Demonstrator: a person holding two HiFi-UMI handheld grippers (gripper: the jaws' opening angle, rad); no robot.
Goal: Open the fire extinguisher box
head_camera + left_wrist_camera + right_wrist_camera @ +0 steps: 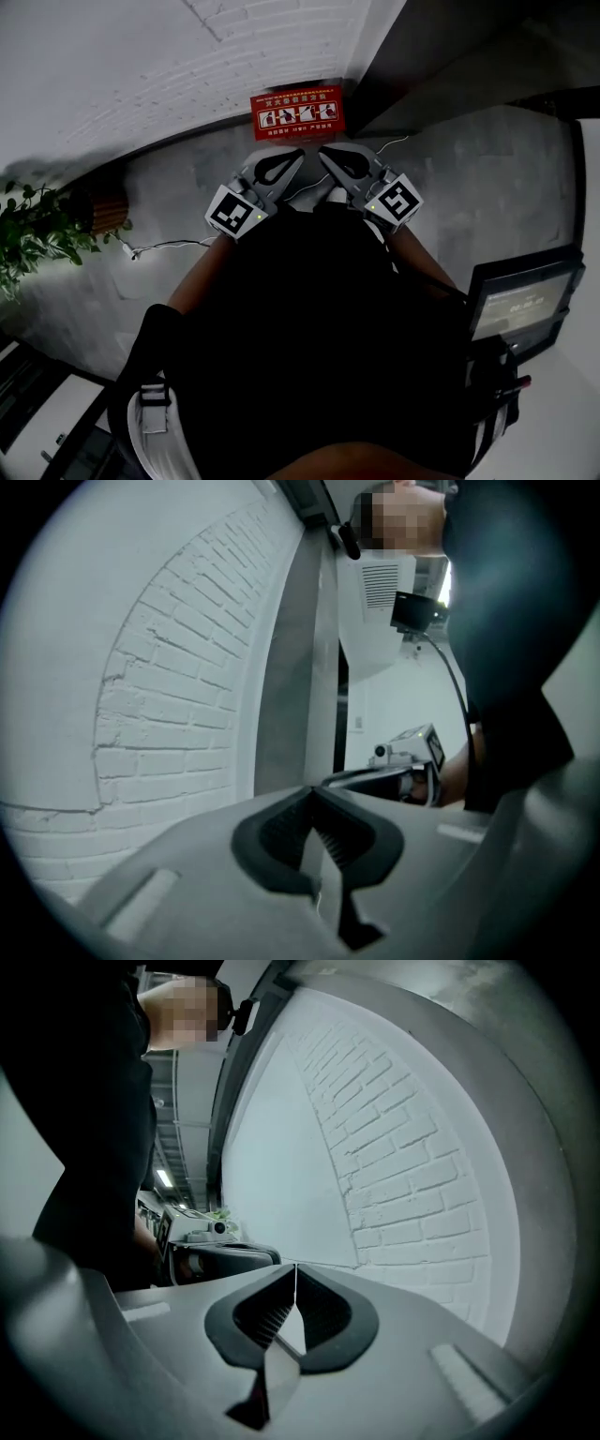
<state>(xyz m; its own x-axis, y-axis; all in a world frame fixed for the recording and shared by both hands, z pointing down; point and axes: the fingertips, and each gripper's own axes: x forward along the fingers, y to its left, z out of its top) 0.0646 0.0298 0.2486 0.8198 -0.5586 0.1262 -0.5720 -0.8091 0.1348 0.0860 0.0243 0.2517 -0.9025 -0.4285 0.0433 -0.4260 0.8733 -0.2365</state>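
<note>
The red fire extinguisher box stands on the floor against the white brick wall, its lid with white picture panels facing up and closed. I hold both grippers close to my chest, well short of the box. My left gripper points toward the box with its tips together and nothing between them. My right gripper mirrors it, shut and empty. In the left gripper view the left gripper has its jaws closed, and the other gripper shows beyond. The right gripper in its own view is likewise closed on nothing.
A potted green plant and a brown pot stand at the left by the wall. A white cable trails across the grey floor. A dark screen unit is at my right. A dark wall corner rises beside the box.
</note>
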